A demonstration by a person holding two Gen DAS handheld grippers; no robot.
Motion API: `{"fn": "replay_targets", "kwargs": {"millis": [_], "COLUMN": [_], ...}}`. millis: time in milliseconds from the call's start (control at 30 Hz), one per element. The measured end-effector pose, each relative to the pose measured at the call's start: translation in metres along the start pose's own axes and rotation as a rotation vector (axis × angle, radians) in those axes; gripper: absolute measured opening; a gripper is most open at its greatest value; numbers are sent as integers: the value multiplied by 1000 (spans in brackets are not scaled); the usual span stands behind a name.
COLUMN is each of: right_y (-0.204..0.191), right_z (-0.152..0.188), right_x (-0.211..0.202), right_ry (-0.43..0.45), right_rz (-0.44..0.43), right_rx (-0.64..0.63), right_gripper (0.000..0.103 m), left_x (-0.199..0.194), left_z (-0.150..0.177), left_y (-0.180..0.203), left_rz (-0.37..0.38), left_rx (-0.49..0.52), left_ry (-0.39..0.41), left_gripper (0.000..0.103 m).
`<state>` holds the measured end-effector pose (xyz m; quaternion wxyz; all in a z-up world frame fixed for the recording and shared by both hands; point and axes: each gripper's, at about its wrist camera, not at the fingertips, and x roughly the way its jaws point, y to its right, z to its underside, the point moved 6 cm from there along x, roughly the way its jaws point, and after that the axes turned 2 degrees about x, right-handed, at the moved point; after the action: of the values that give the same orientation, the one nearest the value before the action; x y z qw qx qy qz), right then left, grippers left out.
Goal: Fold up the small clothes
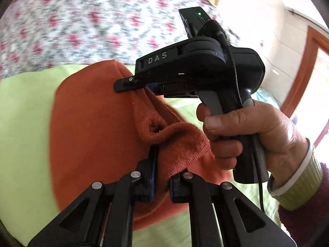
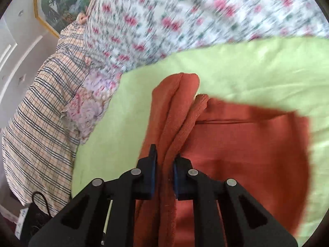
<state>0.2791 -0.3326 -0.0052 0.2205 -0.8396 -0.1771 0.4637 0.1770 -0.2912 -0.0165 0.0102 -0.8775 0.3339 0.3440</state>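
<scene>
Orange garment [image 1: 92,127], knit, bunched into ridges, clamped at its edge by left gripper [image 1: 161,177] and at a gathered fold by right gripper [image 2: 164,170], right hand [image 1: 253,135] fisted round the handle, rest lying on green sheet [image 2: 246,61] beside floral bedding [image 2: 185,10].

I am working in a bedroom of a home. Under my tools lies a bed covered by a smooth lime-green cotton sheet [image 2: 246,65]. Beyond it, at the far side, is a white quilt printed with small pink flowers [image 2: 185,12], and to the left a beige pillow with dark plaid checks [image 2: 41,107]. A gold-framed landscape painting [image 2: 59,2] hangs on the far left wall. A brown wooden door frame [image 1: 304,70] stands at right.
</scene>
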Motion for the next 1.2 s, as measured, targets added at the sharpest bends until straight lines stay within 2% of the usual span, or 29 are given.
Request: {"fn": "replay_targets", "kwargs": {"millis": [133, 233, 300, 433, 533, 633, 733, 833, 867, 900, 933, 967, 1033, 1067, 1100, 1200], "right_y": [54, 93, 106, 109, 111, 111, 113, 119, 119, 118, 117, 115, 112, 110, 108, 109], "right_z": [11, 25, 31, 31, 36, 38, 41, 44, 45, 47, 48, 50, 53, 54, 55, 57], "right_x": [-25, -30, -30, -31, -26, -29, -30, -31, -34, -39, -44, -49, -57, -61, -63, -59], "right_ry": [6, -12, -15, 1, -17, -5, -5, 7, 16, 25, 33, 40, 53, 65, 73, 51], "right_rz": [81, 128, 128, 109, 175, 170, 234, 259, 262, 265, 275, 278, 275, 270, 257, 224], "right_rx": [62, 114, 132, 131, 86, 98, 75, 84, 95, 104, 114, 119, 125, 127, 128, 146], "right_gripper": [15, 15, 15, 15, 14, 14, 14, 16, 17, 22, 26, 35, 56, 74, 82, 82], "left_x": [36, 53, 61, 68, 68, 71, 85, 72, 65, 55, 44, 33, 14, 7, 3, 1], "left_z": [10, 20, 25, 34, 38, 36, 28, 27, 28, 30, 31, 32, 31, 30, 30, 25], "left_y": [35, 47, 50, 50, 52, 51, 46, 38, 35, 30, 23, 15, -7, -19, -33, -80], "left_rz": [75, 84, 79, 86, 86, 90, 113, 151, 160, 164, 160, 150, 125, 110, 85, 21], "left_rx": [4, 11, 18, 1, 11, 22, 13, -4, -6, -6, -6, -9, -31, -47, -69, -142], "left_ry": [-69, -109, -125, -145, -153, -152, -192, -207, -206, -198, -190, -177, -156, -150, -149, -150], "left_gripper": [8, 8, 9, 9, 9, 9, 15, 28, 37, 48, 53, 63, 69, 73, 82, 85]}}
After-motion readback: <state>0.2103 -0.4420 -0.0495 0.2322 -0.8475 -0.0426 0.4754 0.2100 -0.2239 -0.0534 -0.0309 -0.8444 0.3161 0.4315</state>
